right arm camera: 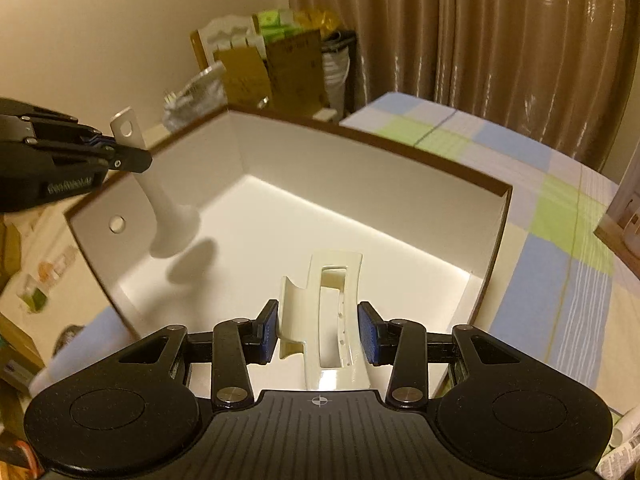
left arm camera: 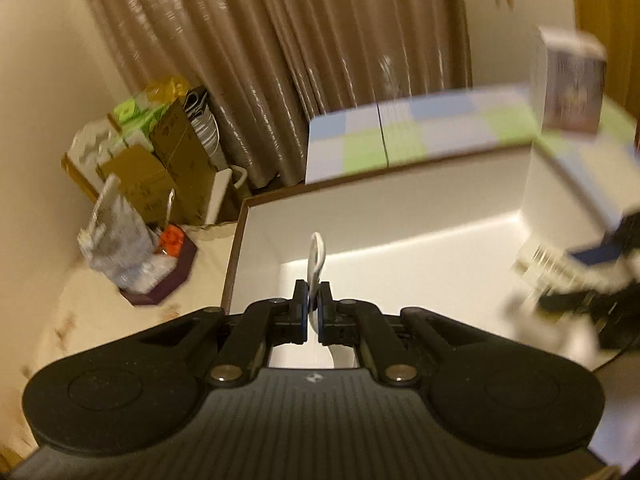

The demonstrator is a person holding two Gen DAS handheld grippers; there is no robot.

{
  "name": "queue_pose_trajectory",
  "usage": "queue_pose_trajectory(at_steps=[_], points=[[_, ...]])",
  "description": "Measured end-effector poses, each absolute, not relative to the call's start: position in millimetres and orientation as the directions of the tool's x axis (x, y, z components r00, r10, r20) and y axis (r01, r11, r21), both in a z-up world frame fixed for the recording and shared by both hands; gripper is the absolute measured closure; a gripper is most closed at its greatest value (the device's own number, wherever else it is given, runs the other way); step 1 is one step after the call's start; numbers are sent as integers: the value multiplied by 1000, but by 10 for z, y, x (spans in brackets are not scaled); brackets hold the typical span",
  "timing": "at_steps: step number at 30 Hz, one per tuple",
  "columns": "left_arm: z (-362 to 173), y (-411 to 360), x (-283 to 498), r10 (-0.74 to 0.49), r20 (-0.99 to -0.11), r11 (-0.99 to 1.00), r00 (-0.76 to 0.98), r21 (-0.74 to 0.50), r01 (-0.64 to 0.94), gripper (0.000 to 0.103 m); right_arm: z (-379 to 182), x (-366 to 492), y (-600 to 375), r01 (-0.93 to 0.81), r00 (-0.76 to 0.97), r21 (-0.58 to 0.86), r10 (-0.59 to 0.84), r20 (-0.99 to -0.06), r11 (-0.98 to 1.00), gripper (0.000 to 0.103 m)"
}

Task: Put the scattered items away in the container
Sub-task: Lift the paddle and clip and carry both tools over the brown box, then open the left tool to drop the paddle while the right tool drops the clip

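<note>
Left gripper (right arm camera: 120, 156) clamped on thin white scoop-like piece (right arm camera: 168, 216) above white box (right arm camera: 360, 176), right gripper (right arm camera: 318, 330) pinching cream plastic clip (right arm camera: 332, 320) over the box, box on checked bedcover (right arm camera: 560, 216), curtain (right arm camera: 480, 32) behind.

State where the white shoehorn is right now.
In the right wrist view, the white shoehorn hangs at upper left, pinched near its holed end by the left gripper, over the left wall of the white box.
</note>
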State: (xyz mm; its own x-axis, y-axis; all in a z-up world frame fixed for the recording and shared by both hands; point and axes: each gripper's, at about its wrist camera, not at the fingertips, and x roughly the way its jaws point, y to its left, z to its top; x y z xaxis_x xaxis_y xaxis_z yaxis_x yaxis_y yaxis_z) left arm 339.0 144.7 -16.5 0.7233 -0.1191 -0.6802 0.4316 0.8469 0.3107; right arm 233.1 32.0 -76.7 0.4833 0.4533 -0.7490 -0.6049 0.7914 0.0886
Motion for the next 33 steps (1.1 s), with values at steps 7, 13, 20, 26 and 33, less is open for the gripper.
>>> queue_pose_trajectory(at_steps=[7, 13, 20, 26, 33], points=[[-448, 1305, 3377, -164, -704, 775, 691, 342, 532, 100, -926, 2359, 428, -619, 490, 18, 404, -772, 785, 59], [-525, 1305, 3414, -218, -746, 775, 630, 260, 576, 95, -989, 2348, 468, -642, 490, -29, 382, -784, 766, 59], [-556, 1292, 3496, -262, -798, 753, 542, 183, 633, 85, -1032, 2385, 543, -664, 468, -42, 372, -801, 746, 59], [-627, 1352, 3565, -274, -843, 766, 463, 100, 635, 83, -1043, 2417, 565, -673, 459, -43, 371, -807, 739, 59], [-587, 1444, 3601, -275, -850, 790, 449, 66, 609, 78, -1002, 2402, 554, -692, 447, -53, 370, -815, 720, 59]])
